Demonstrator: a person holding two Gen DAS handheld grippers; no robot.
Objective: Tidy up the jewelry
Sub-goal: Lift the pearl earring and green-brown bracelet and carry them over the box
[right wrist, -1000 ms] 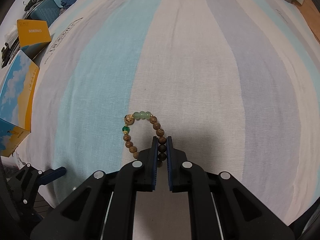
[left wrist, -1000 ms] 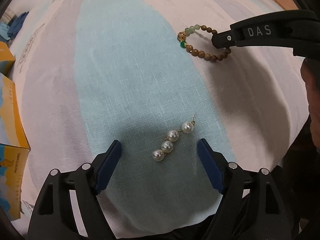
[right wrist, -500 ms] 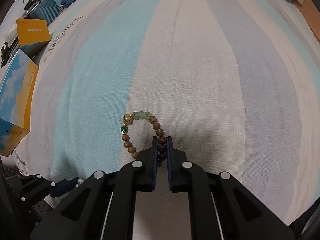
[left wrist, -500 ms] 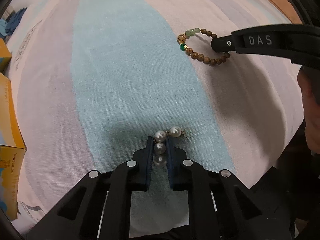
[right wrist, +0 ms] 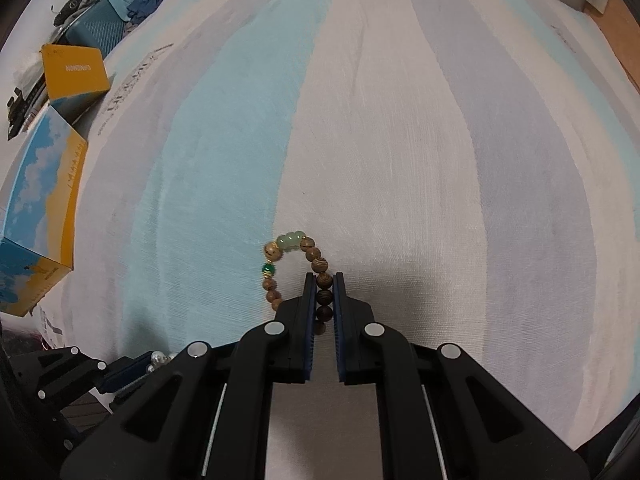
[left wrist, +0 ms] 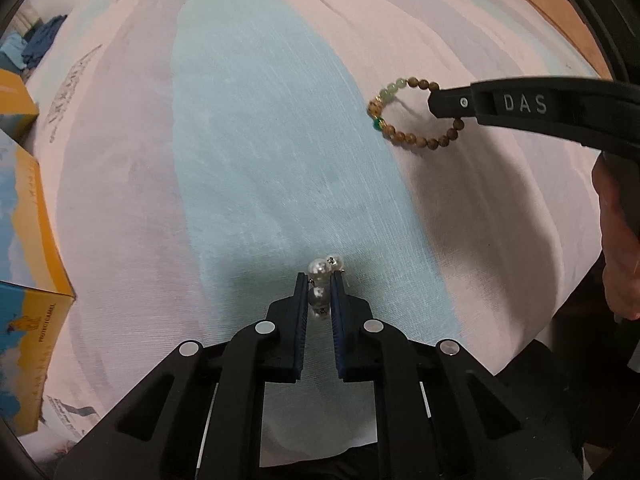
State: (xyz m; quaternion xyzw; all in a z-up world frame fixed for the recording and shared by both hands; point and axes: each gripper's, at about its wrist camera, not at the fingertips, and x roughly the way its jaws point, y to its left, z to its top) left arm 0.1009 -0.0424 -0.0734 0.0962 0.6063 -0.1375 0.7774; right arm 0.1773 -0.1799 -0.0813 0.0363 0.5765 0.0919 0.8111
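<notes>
Boxes: at the far left of the bed a yellow and sky-blue carton (right wrist: 44, 216) lies on the striped sheet (right wrist: 400, 140), with a smaller yellow box (right wrist: 76, 68) behind it and a teal case (right wrist: 96, 30) with clothes further back.

Left gripper: the left gripper (left wrist: 319, 286) is low over the pale blue stripe, its blue-lined fingers (left wrist: 301, 292) drawn in close on a pearl piece (left wrist: 320, 280). One pearl is pinched between the pads, two more stick out past the tips, and a bit of metal fitting shows under the gripped pearl. I cannot tell whether the pearls touch the cloth.

Pearl piece from the other side: in the right wrist view a pearl (right wrist: 157, 357) shows at the tip of that gripper, low at the left edge.

Bracelet: a wooden bead bracelet (right wrist: 294, 268) with three pale green beads, a gold-capped bead and one dark green bead sits to the right of the pearls, well apart from them, where the blue stripe meets the cream one.

Right gripper: the right gripper (right wrist: 323, 294) is closed onto the bracelet's right side, several brown beads caught in a row between its pads. The free loop curves out ahead and to the left. In the left wrist view its black finger, marked DAS, reaches in from the right.

Hand: the person's right hand (left wrist: 618, 240) shows at the far right edge.
</notes>
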